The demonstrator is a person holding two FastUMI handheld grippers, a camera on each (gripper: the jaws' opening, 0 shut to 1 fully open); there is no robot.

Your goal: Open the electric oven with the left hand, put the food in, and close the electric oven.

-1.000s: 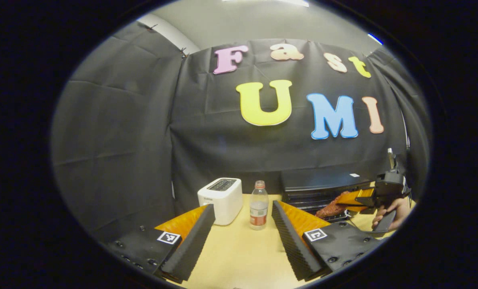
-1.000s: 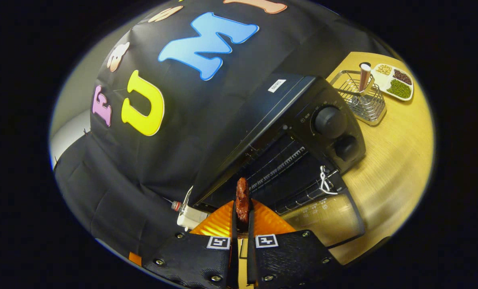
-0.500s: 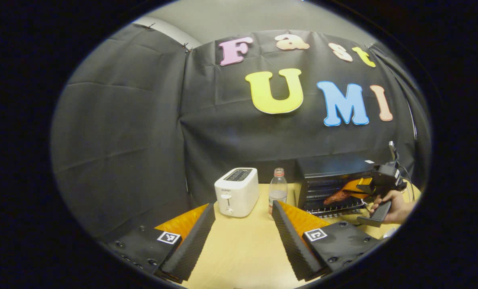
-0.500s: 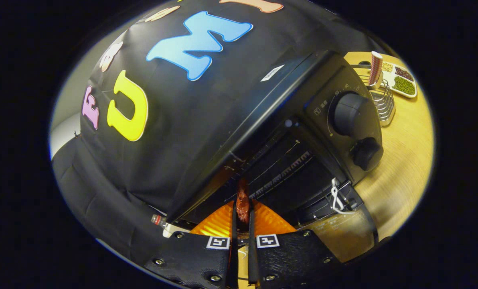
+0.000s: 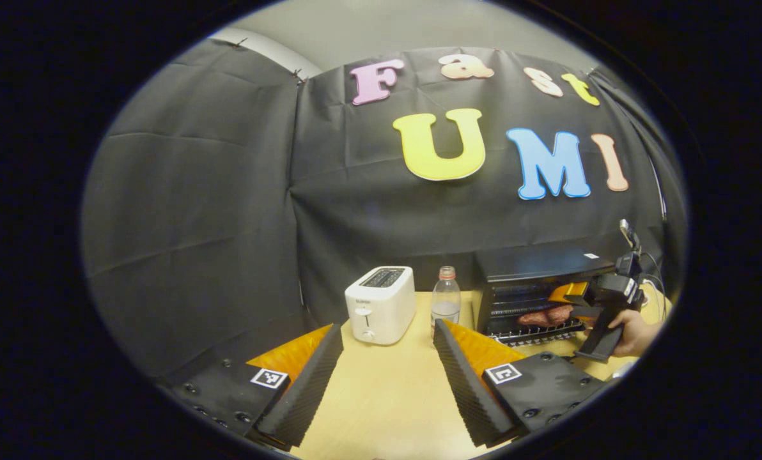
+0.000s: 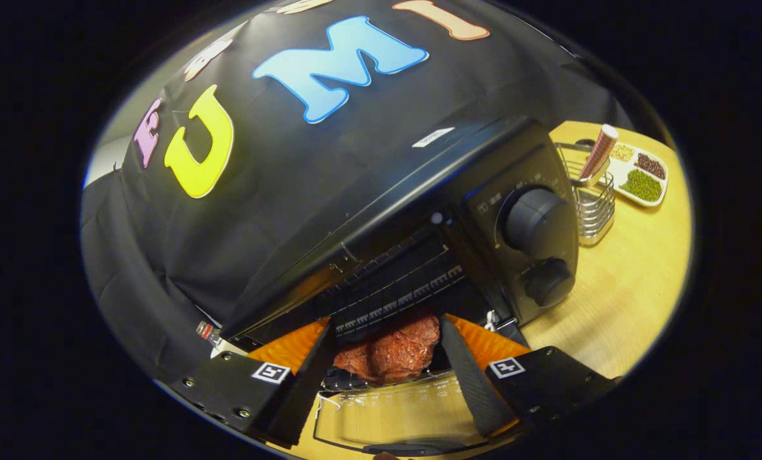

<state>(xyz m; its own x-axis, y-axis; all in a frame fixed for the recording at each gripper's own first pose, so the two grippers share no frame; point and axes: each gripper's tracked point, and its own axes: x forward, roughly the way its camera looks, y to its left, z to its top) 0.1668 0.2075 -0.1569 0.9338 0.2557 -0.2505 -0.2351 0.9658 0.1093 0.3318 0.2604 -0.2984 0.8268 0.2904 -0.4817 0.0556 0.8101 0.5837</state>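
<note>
Wooden table against booth wall. Electric oven on it, door dropped open. White toaster and bottle left of oven. Food, reddish slab, lying on oven rack, between spread fingers of right gripper, untouched. Left gripper spread wide over bare tabletop, empty, well apart from oven.

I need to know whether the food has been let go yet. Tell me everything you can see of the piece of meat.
The reddish-brown, glossy, lumpy piece of meat lies flat on the wire rack inside the open black electric oven, just past its dropped glass door. The right gripper is open, its fingers on either side of the meat, apparently not pressing it. In the left gripper view the meat lies low in the oven's mouth.
</note>
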